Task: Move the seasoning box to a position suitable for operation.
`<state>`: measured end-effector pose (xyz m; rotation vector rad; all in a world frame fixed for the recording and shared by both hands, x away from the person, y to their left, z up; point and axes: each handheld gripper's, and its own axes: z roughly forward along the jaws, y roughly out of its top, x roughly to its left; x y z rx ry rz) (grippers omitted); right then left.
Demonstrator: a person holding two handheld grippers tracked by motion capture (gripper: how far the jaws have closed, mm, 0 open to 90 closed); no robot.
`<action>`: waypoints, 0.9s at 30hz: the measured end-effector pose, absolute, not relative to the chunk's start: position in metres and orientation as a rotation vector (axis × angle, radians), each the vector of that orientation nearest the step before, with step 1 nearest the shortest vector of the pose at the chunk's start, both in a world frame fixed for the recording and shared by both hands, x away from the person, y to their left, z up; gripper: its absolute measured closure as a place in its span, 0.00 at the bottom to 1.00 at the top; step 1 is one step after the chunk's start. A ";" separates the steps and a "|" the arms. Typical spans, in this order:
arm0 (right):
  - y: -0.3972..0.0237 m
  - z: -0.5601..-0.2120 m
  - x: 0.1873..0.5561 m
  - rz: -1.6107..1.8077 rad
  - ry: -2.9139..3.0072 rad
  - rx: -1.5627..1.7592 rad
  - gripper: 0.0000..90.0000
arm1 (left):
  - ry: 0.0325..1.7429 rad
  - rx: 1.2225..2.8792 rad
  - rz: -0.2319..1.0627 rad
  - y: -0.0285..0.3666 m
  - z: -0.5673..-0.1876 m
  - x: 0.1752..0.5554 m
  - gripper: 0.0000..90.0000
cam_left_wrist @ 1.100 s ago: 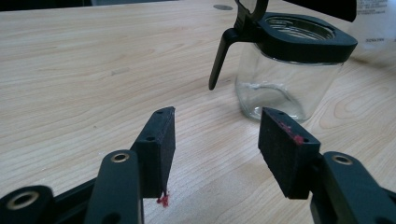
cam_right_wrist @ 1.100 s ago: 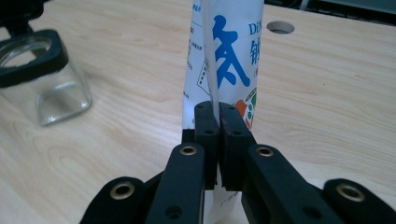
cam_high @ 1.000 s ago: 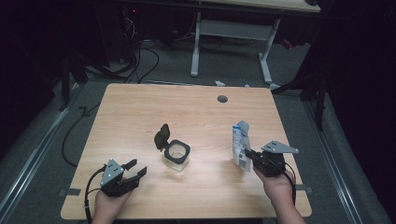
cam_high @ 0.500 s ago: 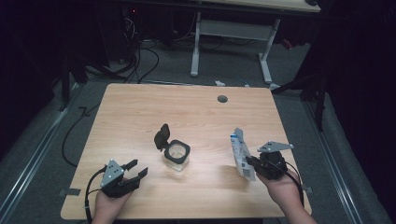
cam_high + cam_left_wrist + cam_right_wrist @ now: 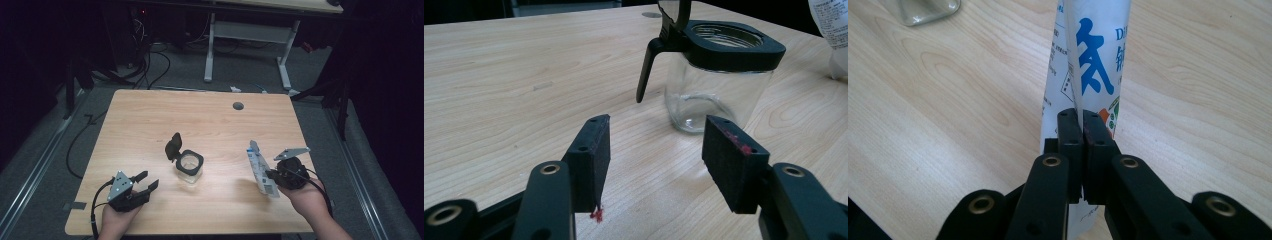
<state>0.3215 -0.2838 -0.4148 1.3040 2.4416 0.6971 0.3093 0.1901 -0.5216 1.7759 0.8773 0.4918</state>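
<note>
A white packet is being pinched tight by the right gripper, right of the open glass jar at mid-table. The left gripper is being held wide and empty nearby. Contents could be spilled if the floppy packet is tipped off-centre over the jar mouth.

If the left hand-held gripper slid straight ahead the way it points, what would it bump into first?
Probably the glass jar with the black rim. The open left hand-held gripper points toward it across bare table, though the jar sits slightly to one side, so it might only graze it.
</note>
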 end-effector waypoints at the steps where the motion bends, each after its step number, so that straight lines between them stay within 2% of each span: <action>1: -0.283 -0.414 0.322 0.692 2.448 1.307 0.99 | 0.879 1.774 0.489 0.190 -0.522 0.309 0.51; 27: -0.275 -0.402 0.336 0.465 2.620 1.293 1.00 | 0.869 1.777 0.497 0.190 -0.521 0.309 0.51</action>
